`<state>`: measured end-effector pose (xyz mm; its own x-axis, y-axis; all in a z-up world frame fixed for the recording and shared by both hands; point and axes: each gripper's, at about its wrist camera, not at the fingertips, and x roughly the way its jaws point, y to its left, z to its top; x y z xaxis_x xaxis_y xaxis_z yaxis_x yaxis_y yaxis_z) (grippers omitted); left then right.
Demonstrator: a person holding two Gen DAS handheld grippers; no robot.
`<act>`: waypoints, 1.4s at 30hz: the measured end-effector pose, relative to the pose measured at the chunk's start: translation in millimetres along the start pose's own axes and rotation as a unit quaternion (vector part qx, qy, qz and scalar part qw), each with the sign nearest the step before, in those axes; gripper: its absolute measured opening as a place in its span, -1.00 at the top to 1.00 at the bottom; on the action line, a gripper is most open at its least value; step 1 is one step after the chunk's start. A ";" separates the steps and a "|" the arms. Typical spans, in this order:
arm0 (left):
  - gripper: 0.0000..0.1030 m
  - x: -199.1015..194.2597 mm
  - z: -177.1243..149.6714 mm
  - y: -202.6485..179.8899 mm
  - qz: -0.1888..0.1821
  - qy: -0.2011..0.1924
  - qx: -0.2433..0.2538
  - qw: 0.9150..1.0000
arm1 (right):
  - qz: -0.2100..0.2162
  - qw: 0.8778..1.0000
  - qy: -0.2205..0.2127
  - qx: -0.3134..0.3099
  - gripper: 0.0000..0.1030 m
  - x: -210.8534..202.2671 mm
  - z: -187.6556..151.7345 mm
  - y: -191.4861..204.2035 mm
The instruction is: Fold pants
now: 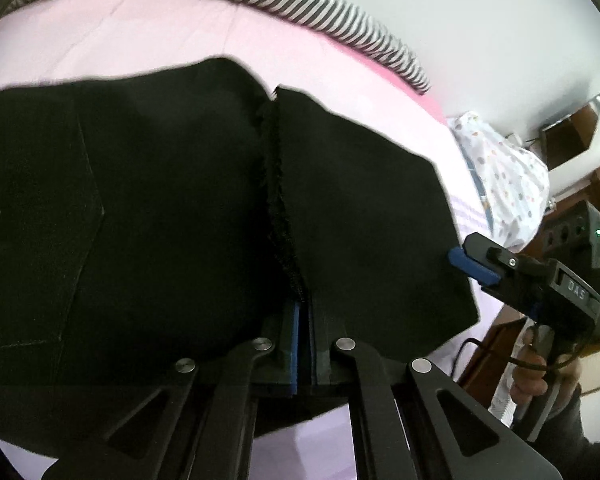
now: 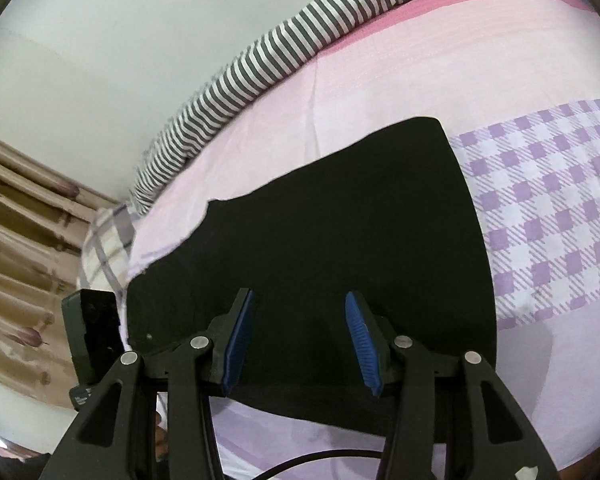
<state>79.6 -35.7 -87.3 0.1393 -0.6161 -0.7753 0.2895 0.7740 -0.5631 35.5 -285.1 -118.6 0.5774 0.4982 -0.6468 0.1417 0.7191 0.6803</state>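
Pink bed [image 2: 284,128] served as the surface; striped bolster [image 2: 260,60] well beyond both jaws. Black pants [image 1: 160,208] lay flat ahead. Left gripper [image 1: 302,344] was clamped on a fold at the near edge. Right gripper [image 2: 300,344] stood spread, empty, over cloth. Judged soft, limp, light; best taken at edges. No containers seen.

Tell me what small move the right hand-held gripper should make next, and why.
Probably ease the right hand-held gripper forward and close it on the near edge of the black pants. Its fingers are spread open with cloth lying between them, ungripped, while the left hand-held gripper is already shut on a fold of the pants on the pink bed sheet.
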 end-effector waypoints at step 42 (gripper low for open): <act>0.34 -81.2 -23.5 22.2 0.047 -0.048 -0.006 0.998 | -0.185 0.976 0.027 -0.113 0.00 -7.9 -42.6 -9.5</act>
<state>52.5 34.9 -43.6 0.2550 -0.5512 -0.7945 0.2601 0.8305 -0.4927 -4.6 -275.2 -134.7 0.4759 0.2046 -0.8554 0.1481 0.9401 0.3072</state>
